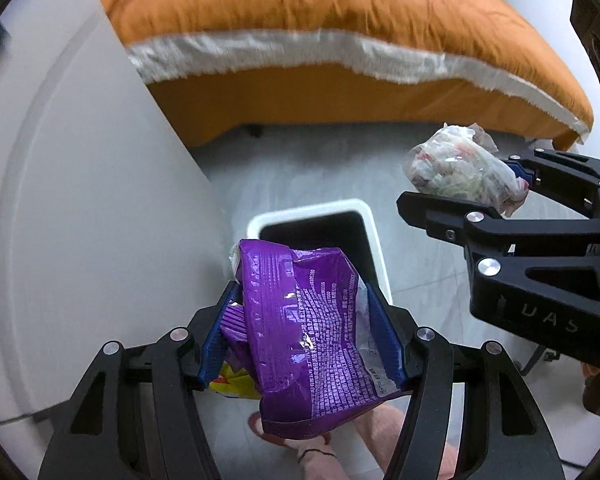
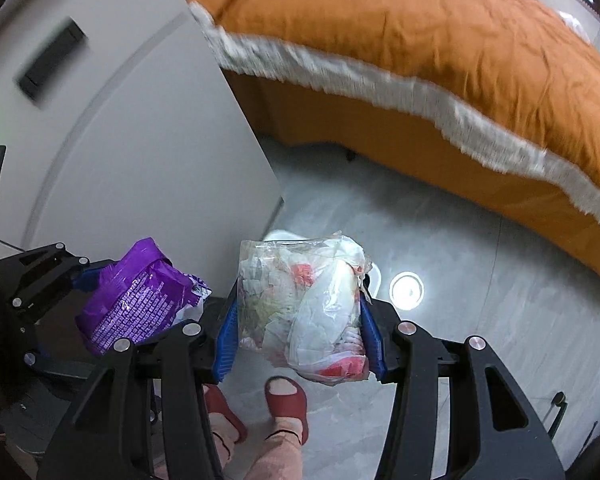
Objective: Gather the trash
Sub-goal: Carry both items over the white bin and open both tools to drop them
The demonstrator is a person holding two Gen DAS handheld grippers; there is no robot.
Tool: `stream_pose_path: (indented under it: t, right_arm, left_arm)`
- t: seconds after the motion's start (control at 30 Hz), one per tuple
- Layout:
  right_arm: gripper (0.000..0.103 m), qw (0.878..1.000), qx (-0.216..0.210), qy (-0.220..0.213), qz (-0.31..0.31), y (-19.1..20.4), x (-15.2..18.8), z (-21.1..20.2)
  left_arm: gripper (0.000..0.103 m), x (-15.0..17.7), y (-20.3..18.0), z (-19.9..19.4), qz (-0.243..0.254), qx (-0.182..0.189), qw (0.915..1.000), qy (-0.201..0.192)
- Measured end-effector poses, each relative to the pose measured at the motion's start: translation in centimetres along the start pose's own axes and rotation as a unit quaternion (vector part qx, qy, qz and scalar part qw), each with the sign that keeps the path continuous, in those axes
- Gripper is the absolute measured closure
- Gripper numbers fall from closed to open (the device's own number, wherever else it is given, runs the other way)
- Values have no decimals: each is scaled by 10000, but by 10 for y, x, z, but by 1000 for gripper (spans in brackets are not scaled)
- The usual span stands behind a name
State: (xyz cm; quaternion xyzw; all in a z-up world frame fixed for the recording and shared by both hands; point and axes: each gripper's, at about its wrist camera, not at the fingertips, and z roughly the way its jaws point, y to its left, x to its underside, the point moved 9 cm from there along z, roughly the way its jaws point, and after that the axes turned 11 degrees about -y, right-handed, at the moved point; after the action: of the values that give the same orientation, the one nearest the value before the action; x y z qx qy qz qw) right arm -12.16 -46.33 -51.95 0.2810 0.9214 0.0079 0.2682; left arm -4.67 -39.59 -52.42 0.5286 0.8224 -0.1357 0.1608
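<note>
My left gripper (image 1: 300, 336) is shut on a purple snack bag (image 1: 304, 332) and holds it just above and in front of a white trash bin (image 1: 374, 232) with a dark inside, which stands on the floor. My right gripper (image 2: 298, 312) is shut on a clear plastic bag of crumpled trash (image 2: 304, 300). In the left wrist view that bag of trash (image 1: 460, 168) hangs to the right of the bin and above it. In the right wrist view the purple bag (image 2: 136, 308) is at the left, and the bin's rim (image 2: 278, 235) peeks out behind the trash bag.
A bed with an orange cover and white fringe (image 1: 340, 32) fills the back. A white cabinet panel (image 1: 80, 180) stands at the left, close to the bin. The floor is grey tile (image 2: 480, 300). The person's feet in red slippers (image 2: 288, 396) are below the grippers.
</note>
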Motion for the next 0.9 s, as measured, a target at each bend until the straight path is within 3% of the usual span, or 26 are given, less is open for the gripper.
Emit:
stream_pose_path:
  t: [0.03, 0.1, 0.13, 0.33, 0.43, 0.67, 0.9]
  right_arm:
    - [50, 10000, -8, 62, 8, -2, 5, 9]
    - [22, 9996, -39, 287, -8, -7, 20, 34]
    - [5, 9996, -19, 295, -8, -11, 25, 43]
    - [5, 9983, 148, 571, -25, -24, 51, 90]
    - [5, 9979, 188, 610, -100, -24, 56, 98]
    - [5, 9984, 192, 531, -20, -18, 44, 80]
    - [5, 9994, 178, 301, -7, -7, 20, 25]
  left_arm:
    - [30, 5, -2, 14, 23, 68, 9999, 71]
    - [5, 14, -4, 37, 101, 66, 9998, 156]
    - [5, 17, -3, 50, 152, 11, 9998, 142]
    - [5, 46, 4, 106, -30, 63, 9985, 539]
    - [5, 51, 6, 113, -64, 55, 9982, 586]
    - [5, 42, 6, 82, -284, 48, 9982, 517]
    - [5, 17, 4, 27, -491, 43, 9985, 256]
